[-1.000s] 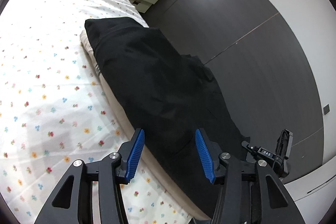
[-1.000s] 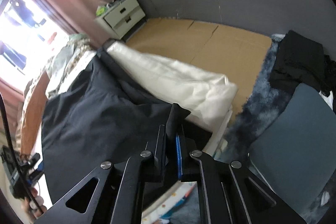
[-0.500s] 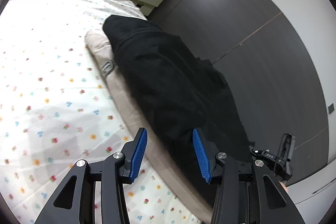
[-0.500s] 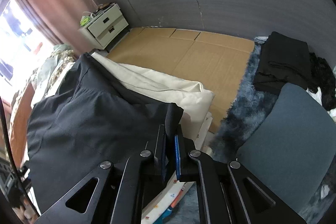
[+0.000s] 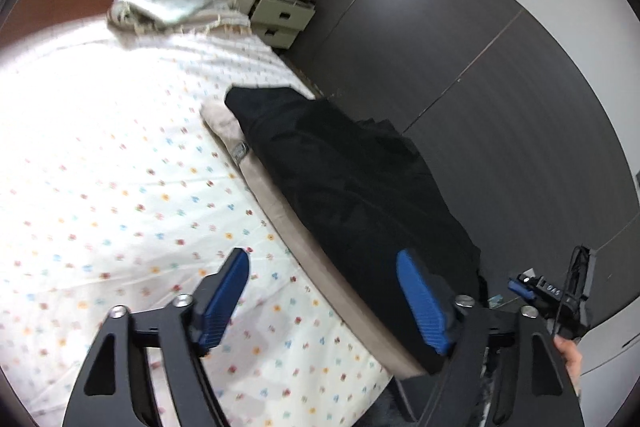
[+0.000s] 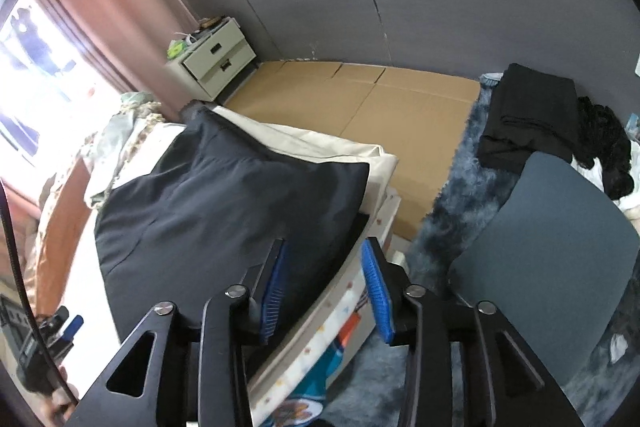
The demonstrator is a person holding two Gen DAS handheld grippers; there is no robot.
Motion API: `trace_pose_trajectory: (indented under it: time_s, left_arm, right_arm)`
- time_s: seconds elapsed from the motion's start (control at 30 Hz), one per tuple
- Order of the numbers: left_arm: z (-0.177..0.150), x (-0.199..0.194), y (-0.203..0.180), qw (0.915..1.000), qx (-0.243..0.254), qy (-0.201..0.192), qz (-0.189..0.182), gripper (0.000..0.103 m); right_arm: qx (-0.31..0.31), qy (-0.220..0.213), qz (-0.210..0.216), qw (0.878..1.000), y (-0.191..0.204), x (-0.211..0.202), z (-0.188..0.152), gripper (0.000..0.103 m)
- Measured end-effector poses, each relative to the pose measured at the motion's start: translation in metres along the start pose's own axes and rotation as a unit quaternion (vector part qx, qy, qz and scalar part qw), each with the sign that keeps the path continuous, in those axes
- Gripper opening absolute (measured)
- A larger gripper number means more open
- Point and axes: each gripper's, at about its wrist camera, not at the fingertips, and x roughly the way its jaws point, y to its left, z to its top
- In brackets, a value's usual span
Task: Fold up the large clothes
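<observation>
Both my jaws have just been opening: left gripper [image 5: 324, 301] and right gripper [image 6: 326, 291] spread, nothing pinched. Black garment [image 6: 224, 195] lies along the bed [image 5: 120, 167] edge; probably soft, light, slippery. I'd pinch corners.

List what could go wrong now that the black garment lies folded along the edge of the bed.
1. The black garment lies along the mattress edge, with part seeming to hang past the side; it could slide to the floor.
2. The right gripper, jaws just opened and empty, hangs close above the garment's near corner; a pad could snag the cloth and undo the fold.
3. The left gripper is open too, so nothing pins the fold.
</observation>
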Motion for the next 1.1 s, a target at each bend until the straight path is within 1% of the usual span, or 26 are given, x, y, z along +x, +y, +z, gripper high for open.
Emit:
trace_pose_trajectory:
  time_s: [0.03, 0.1, 0.13, 0.17, 0.2, 0.27, 0.37, 0.47, 0.63, 0.77, 0.9, 0.97, 1.1]
  left_arm:
    - [-0.002, -0.013, -0.003, 0.9999, 0.006, -0.008, 0.003, 0.085]
    - [-0.003, -0.032, -0.007, 0.9997, 0.013, -0.018, 0.009, 0.095]
    - [-0.005, -0.046, -0.009, 0.9995, 0.018, -0.023, 0.015, 0.096]
    - [-0.007, -0.059, -0.012, 0.9991, 0.025, -0.029, 0.017, 0.097]
    - [-0.009, -0.07, -0.013, 0.9987, 0.03, -0.036, 0.019, 0.099]
    - [-0.014, -0.095, -0.017, 0.9976, 0.038, -0.053, 0.023, 0.102]
    - [-0.019, -0.124, -0.02, 0.9962, 0.048, -0.067, 0.026, 0.102]
    - [-0.03, -0.157, -0.022, 0.9945, 0.062, -0.074, 0.04, 0.102]
    - [-0.047, -0.202, -0.026, 0.99, 0.083, -0.092, 0.067, 0.103]
    - [-0.066, -0.242, -0.032, 0.9835, 0.107, -0.118, 0.086, 0.103]
    - [-0.082, -0.274, -0.035, 0.9797, 0.109, -0.135, 0.1, 0.103]
    - [-0.094, -0.292, -0.042, 0.9735, 0.125, -0.145, 0.125, 0.103]
    - [-0.116, -0.321, -0.052, 0.967, 0.139, -0.159, 0.143, 0.103]
  right_arm:
    - [-0.004, -0.003, -0.001, 1.0, 0.003, -0.009, -0.003, 0.052]
    - [-0.018, -0.009, 0.004, 1.0, 0.012, -0.026, -0.008, 0.062]
    - [-0.027, -0.013, 0.009, 1.0, 0.017, -0.034, -0.012, 0.066]
    - [-0.034, -0.016, 0.012, 0.999, 0.022, -0.041, -0.016, 0.077]
    - [-0.039, -0.019, 0.014, 0.999, 0.026, -0.048, -0.019, 0.086]
    - [-0.046, -0.026, 0.023, 0.998, 0.035, -0.06, -0.026, 0.09]
    - [-0.053, -0.032, 0.032, 0.998, 0.048, -0.078, -0.038, 0.096]
    - [-0.062, -0.044, 0.038, 0.996, 0.058, -0.095, -0.048, 0.097]
    - [-0.071, -0.057, 0.061, 0.994, 0.07, -0.115, -0.069, 0.098]
    - [-0.087, -0.071, 0.07, 0.991, 0.08, -0.138, -0.082, 0.098]
    - [-0.106, -0.082, 0.08, 0.988, 0.089, -0.162, -0.095, 0.098]
    - [-0.116, -0.087, 0.088, 0.986, 0.092, -0.175, -0.104, 0.098]
    - [-0.131, -0.102, 0.094, 0.982, 0.096, -0.199, -0.122, 0.098]
